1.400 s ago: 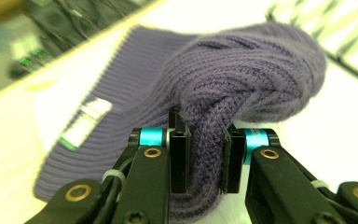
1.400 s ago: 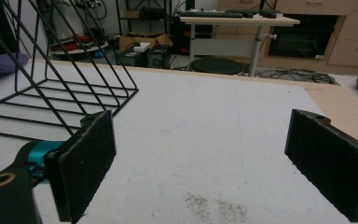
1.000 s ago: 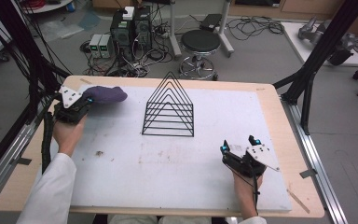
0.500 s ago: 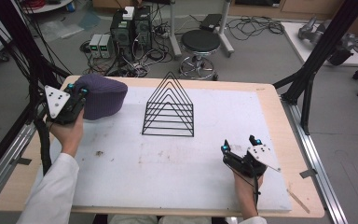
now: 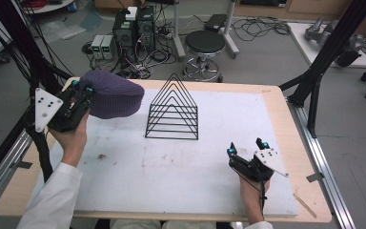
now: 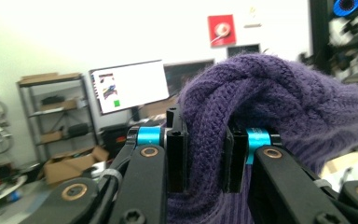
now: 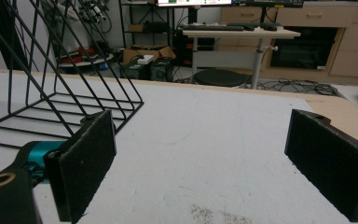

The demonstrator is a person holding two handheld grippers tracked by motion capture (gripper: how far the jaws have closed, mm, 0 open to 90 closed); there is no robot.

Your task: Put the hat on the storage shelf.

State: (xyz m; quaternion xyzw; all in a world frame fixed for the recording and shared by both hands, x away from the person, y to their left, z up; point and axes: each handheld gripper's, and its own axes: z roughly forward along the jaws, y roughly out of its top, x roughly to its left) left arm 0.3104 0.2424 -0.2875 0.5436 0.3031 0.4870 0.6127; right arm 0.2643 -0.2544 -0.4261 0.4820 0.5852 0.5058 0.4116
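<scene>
We see the left gripper point(image 5: 83, 91) at the far left of the bench point(image 5: 286, 119), raised above the white mat point(image 5: 181, 176) that covers most of the wooden top. Its jaws are pinched tight on a fold of a purple knitted woollen hat point(image 5: 114, 94), which hangs off the surface and juts to the right of the gripper toward the middle of the bench. In the left gripper view, the hat point(image 6: 279, 112) bulges up and over the two black pads point(image 6: 177, 154), with a thick ridge of knit squeezed between them at the left gripper point(image 6: 204, 158). The person's left hand point(image 5: 71, 138) grasps the gripper body from below, and a white sleeve point(image 5: 52, 200) runs back to the near edge.

Right of the hat, near it but apart from it, stands a black wire rack of nested triangular frames point(image 5: 173, 112), upright on the mat at the far middle.

The right gripper point(image 5: 246, 148) rests low at the near right of the mat, well apart from the rack and the hat, with its jaws spread wide and nothing between them. In the right gripper view, the right gripper point(image 7: 209, 168) frames bare white mat point(image 7: 205, 140), and the wire rack point(image 7: 51, 93) rises at the left, beyond the pad point(image 7: 88, 163) on that side.
</scene>
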